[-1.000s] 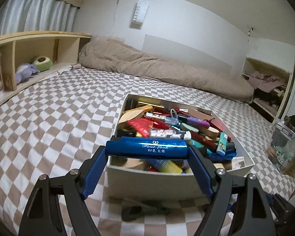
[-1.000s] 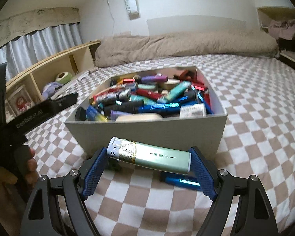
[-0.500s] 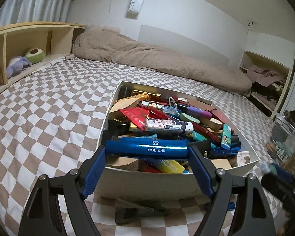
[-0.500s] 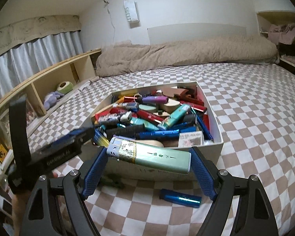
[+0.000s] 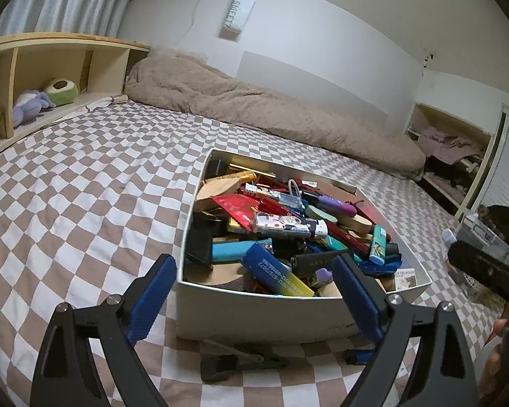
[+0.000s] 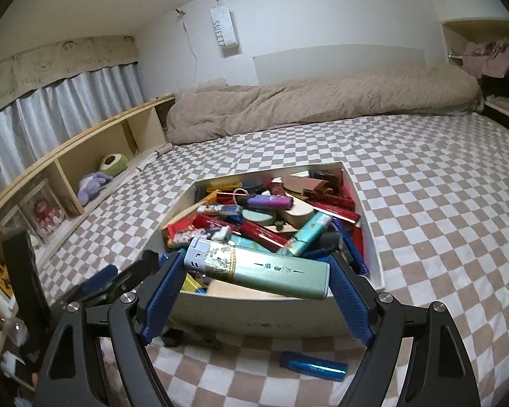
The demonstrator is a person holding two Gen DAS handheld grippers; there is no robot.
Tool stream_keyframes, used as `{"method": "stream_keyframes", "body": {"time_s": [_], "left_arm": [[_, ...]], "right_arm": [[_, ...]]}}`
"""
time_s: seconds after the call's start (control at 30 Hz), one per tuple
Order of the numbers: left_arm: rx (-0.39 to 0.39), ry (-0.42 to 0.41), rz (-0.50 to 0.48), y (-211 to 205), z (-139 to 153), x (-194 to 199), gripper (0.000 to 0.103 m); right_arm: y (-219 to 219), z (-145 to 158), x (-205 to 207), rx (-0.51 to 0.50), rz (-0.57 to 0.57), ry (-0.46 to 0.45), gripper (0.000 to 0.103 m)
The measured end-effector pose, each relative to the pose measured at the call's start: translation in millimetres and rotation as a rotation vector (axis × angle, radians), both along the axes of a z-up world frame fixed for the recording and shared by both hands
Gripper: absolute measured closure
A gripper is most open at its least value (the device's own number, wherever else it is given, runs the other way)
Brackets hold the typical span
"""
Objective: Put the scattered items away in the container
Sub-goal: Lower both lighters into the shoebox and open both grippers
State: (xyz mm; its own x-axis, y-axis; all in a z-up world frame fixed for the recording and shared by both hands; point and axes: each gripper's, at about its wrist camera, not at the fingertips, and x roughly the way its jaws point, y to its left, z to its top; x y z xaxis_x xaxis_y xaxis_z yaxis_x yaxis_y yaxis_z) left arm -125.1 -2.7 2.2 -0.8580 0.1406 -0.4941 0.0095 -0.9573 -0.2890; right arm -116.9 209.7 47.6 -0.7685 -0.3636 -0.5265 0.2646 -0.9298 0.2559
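Observation:
A white box (image 5: 254,312) heaped with lighters and small items sits on the checkered bed. My left gripper (image 5: 254,261) hovers over its near wall, jaws opening with nothing pressed between the blue pads. A dark blue lighter with a yellow end (image 5: 275,271) lies loose on the heap just below. My right gripper (image 6: 256,264) is shut on a pale green lighter (image 6: 258,271), held crosswise above the box's (image 6: 254,312) near wall. A blue lighter (image 6: 312,368) and a black clip (image 6: 190,334) lie on the bed in front of the box.
A beige duvet (image 5: 271,108) is bunched along the far wall. Wooden shelving with plush toys (image 5: 44,98) runs down the left side. In the right wrist view the left gripper's black frame (image 6: 112,281) shows at the lower left. Clutter stands off the bed's right edge (image 5: 485,230).
The left gripper's jaws have spread and the dark blue lighter has dropped from them into the box. The right gripper has risen with the green lighter, from in front of the box to over its near wall.

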Motion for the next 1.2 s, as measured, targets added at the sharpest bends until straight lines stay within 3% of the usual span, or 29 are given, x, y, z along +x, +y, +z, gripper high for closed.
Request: {"method": "stream_keyframes", "body": {"time_s": [0.37,0.73,1.1,1.2], "left_arm": [[-0.064,0.045,0.169,-50,14,17,0.009],[-0.058,0.045,0.301,-101,17,32,0.009],[-0.008,0.027,0.299,-117,10,31,0.009],[-0.011,0.022,0.300,-117,9,30,0.009]], "right_arm": [[-59,-6,-29,-0.052,0.107,-0.097,0.019],[-123,-24,-38,0.061,0.148,-0.157,0.019],[-146,-32,-43,0.163,0.137,-0.163,0.018],[-149,-30,-42,0.204,0.116,-0.137,0.008]]}}
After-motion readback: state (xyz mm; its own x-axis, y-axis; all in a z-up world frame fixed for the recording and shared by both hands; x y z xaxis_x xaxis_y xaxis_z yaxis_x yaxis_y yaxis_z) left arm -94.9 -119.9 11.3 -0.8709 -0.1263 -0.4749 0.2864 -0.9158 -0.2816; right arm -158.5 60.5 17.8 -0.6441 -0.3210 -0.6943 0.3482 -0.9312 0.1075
